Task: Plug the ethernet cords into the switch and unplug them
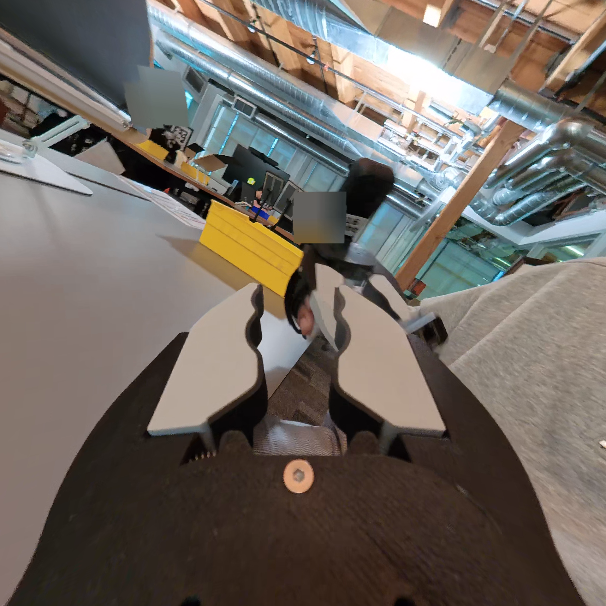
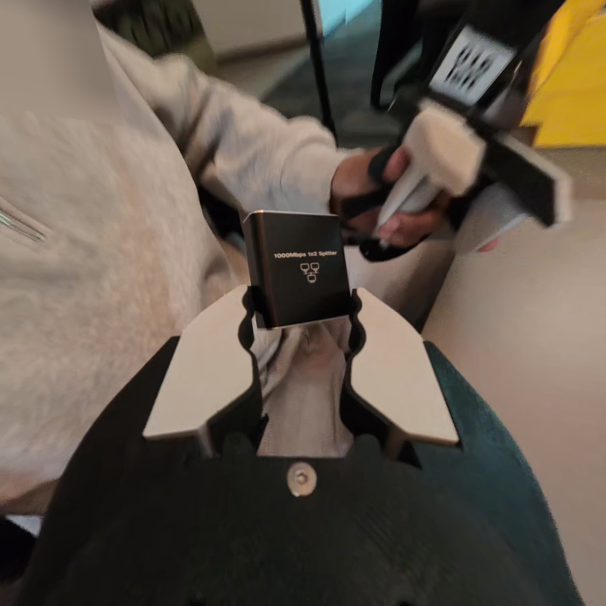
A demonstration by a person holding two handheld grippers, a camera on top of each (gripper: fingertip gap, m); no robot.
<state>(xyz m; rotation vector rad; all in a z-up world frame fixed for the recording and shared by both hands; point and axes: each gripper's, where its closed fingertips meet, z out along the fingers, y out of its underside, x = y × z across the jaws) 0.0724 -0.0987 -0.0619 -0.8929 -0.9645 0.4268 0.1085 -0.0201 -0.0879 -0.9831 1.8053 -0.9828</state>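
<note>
table (image 1: 82, 278): pale, with yellow bin (image 1: 249, 249) at far edge
right gripper (image 2: 303, 306): grasping black switch (image 2: 298, 269)
left gripper (image 1: 296, 314): released, empty

Both tools share one build: the left gripper (image 1: 298, 314) and right gripper (image 2: 300, 308) each have a matte black fan-shaped body, a silver hex screw (image 1: 298, 475) sunk dead centre, and pale grey fingers (image 1: 216, 370) with wavy black inner edges. The person wears a light grey fleecy sweatshirt (image 2: 98, 229), its sleeve (image 1: 524, 360) loose, and a black strap (image 2: 364, 198) crosses the hand (image 2: 390, 203).
</note>
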